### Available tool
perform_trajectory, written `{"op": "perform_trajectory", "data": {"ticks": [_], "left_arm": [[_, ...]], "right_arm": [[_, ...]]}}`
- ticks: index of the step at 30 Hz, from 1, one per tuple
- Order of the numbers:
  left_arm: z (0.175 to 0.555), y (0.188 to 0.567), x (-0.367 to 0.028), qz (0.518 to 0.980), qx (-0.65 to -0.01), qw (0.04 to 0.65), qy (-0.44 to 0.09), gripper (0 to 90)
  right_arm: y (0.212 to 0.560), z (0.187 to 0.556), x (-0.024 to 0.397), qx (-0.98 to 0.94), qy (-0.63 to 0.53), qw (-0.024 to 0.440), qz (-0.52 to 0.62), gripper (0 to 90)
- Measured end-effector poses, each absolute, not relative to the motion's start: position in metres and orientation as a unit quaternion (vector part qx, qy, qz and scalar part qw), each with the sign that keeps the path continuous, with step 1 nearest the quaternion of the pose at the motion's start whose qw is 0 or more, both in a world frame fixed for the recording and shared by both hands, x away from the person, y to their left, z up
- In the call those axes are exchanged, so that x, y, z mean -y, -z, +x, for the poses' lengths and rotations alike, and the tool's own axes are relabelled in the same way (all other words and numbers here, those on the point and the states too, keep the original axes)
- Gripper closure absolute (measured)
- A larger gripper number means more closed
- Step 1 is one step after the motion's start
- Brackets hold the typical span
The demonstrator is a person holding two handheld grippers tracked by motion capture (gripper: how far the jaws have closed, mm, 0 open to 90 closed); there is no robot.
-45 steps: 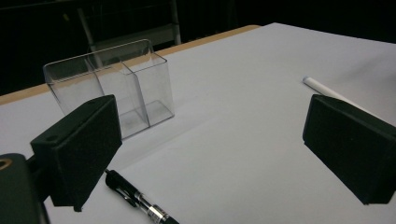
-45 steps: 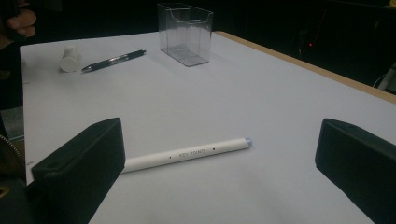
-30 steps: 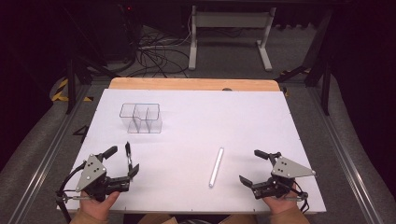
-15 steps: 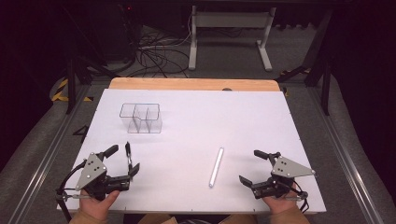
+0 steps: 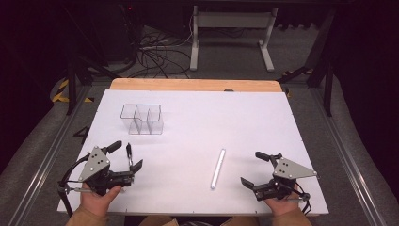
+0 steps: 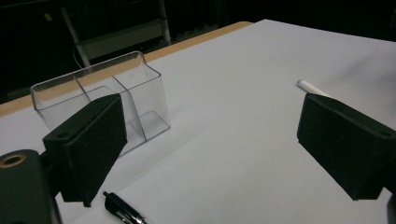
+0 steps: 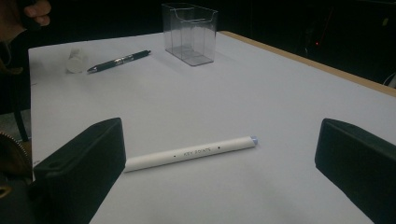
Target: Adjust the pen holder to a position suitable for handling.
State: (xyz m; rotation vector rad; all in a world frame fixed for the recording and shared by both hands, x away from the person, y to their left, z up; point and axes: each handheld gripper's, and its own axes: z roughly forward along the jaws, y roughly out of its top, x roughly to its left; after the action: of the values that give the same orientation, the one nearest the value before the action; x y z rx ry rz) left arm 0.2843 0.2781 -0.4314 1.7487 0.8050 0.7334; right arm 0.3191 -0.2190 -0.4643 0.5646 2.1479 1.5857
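white marker: [image 5: 218, 168] lying flat on the white table [image 5: 235, 122], near front edge, right of centre; nothing touching it
long axis: running roughly front-to-back, slightly tilted; in the right gripper view lying across between the jaws, capped tip to the right
nearer gripper: right gripper [image 5: 258, 169], sitting just right of the marker, jaws spread wide, holding nothing
left gripper: [image 5: 127, 157] well apart on the far side, jaws also gaping, empty
dark pen: [image 7: 119, 60] lying just by the left gripper
clear organizer: [image 5: 141, 118] standing upright, back-left, looking empty
counts: one marker, one pen, one organizer with three compartments, two grippers
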Motion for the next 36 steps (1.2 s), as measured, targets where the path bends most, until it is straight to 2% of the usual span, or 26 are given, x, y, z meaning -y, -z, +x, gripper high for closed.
{"op": "perform_trajectory", "data": {"ticks": [24, 36], "left_arm": [[0.308, 0.414, -0.271, 0.741, -0.327, 0.51, -0.291, 10.0], [0.317, 0.406, -0.274, 0.776, -0.303, 0.486, -0.264, 21.5]], "right_arm": [[0.465, 0.319, 0.219, -0.772, -0.57, 0.199, 0.199, 3.0], [0.465, 0.318, 0.219, -0.772, -0.572, 0.196, 0.197, 3.5]]}}
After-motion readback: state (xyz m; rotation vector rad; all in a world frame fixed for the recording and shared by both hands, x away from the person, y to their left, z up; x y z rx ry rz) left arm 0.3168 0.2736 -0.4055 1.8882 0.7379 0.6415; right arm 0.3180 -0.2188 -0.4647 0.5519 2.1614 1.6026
